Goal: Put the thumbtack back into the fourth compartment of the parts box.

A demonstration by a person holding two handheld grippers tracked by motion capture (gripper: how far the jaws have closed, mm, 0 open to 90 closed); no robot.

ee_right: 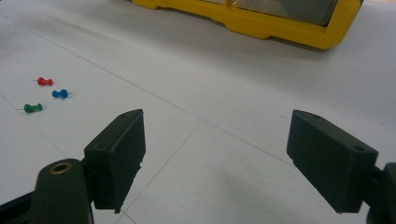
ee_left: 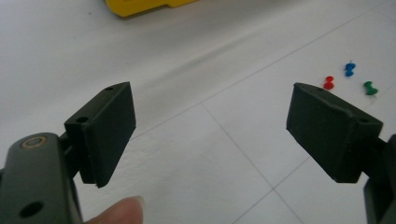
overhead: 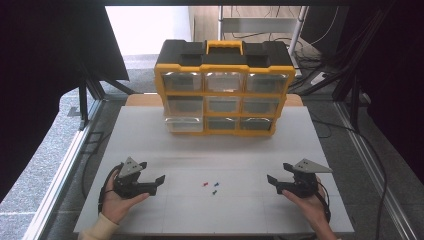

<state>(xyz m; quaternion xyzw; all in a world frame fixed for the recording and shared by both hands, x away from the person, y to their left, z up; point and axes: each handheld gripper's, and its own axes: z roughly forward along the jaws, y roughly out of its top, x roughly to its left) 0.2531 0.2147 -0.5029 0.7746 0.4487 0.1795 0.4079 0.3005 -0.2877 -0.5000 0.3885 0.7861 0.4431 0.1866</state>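
Down at the near edge of the tabletop, two hands are set and both hand-held grippers are in play. Left hand-held gripper sits low on the white surface, jaws spread wide apart with nothing between them; its own view shows a fingertip just under the left jaw. Right hand-held gripper mirrors it on the other side, jaws likewise wide apart and empty. Between the two, well apart from each, lie three pushpins in a tight cluster: the red pushpin, the blue pushpin just beside it, and the green pushpin a touch nearer the person. All three rest on their sides on bare tabletop. At the far end stands the yellow-and-black drawer organizer, upright, its clear drawers facing the person.
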